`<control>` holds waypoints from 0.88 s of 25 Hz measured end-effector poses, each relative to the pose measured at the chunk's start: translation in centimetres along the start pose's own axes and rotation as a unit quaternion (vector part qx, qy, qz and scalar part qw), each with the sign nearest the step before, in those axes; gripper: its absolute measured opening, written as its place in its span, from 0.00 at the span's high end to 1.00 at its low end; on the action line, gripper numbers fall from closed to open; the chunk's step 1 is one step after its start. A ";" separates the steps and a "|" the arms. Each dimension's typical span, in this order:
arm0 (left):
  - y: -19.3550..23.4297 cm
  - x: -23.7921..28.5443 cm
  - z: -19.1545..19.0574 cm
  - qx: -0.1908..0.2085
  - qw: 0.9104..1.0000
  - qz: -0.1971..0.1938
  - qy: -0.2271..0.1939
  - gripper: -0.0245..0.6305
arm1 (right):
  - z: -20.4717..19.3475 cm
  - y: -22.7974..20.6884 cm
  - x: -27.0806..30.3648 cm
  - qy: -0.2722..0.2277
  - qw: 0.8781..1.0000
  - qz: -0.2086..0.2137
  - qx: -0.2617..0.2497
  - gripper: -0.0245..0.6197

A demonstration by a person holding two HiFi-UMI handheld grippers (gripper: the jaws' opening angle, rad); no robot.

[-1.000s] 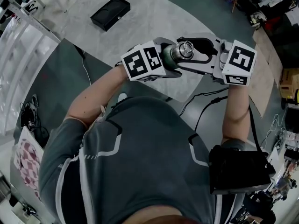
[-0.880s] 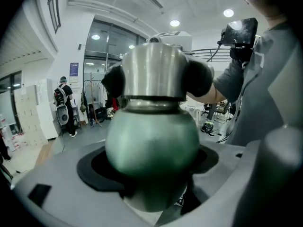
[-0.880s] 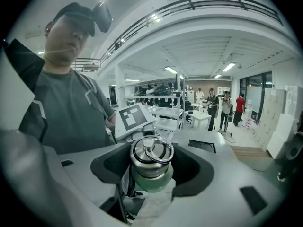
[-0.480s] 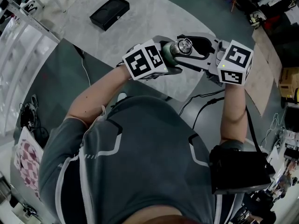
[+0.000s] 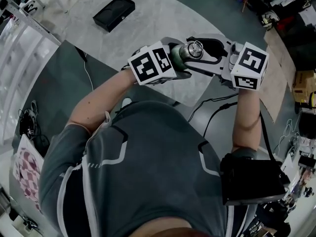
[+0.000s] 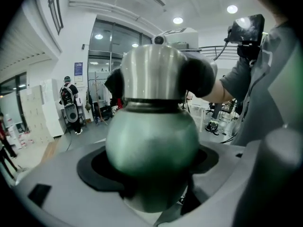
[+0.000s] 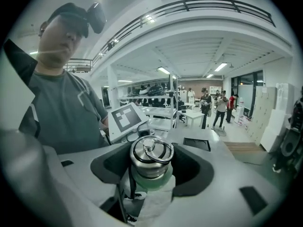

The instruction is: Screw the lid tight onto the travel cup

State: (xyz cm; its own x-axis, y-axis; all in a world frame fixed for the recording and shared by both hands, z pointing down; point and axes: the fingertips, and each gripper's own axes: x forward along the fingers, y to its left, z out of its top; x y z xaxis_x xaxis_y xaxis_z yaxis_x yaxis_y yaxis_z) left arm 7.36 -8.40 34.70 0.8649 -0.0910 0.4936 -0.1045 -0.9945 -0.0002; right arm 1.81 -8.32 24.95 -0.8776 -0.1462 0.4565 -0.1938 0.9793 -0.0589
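Green travel cup [image 5: 178,58] is hanging in the air between both grippers, over the near edge of a pale marbled counter [image 5: 163,14].

Left gripper [image 6: 151,174] is clamping the smooth, rounded green body in its curved black pads; right gripper [image 7: 151,176] is gripping the brushed-steel lid [image 7: 149,164], which is sitting on the cup. Left gripper view is showing the green body bulging close to the lens with steel above it; right gripper view alone is showing the lid's top, carrying a steel ring [image 7: 157,152] and a black strap [image 7: 130,187]; head view is showing both grippers meeting at the cup.
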 end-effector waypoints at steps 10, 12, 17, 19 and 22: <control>1.0 0.2 -1.0 -0.014 0.999 0.044 0.025 0.35 | -0.7 -1.1 0.1 -0.010 0.997 -0.048 0.065 0.52; 1.3 0.2 -1.3 -0.011 0.998 0.058 0.031 0.35 | -1.0 -1.2 0.2 -0.007 0.995 -0.057 0.076 0.52; 2.1 0.3 -1.5 -0.006 0.996 0.082 0.036 0.35 | -1.3 -1.8 0.3 -0.009 0.992 -0.076 0.102 0.52; 2.2 0.3 -1.6 -0.002 0.996 0.080 0.033 0.35 | -1.2 -1.9 0.5 -0.009 0.992 -0.079 0.102 0.52; 1.3 0.2 -0.9 0.005 0.999 0.039 0.009 0.35 | -0.6 -1.3 0.5 -0.022 0.994 -0.056 0.089 0.52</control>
State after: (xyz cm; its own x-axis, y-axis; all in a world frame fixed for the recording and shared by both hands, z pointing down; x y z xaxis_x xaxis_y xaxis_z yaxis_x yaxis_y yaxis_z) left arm 6.98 -9.66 35.59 0.8457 -0.1680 0.5065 -0.1671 -0.9848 -0.0478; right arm 1.91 -9.62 25.74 -0.8634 -0.2635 0.4302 -0.3632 0.9165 -0.1676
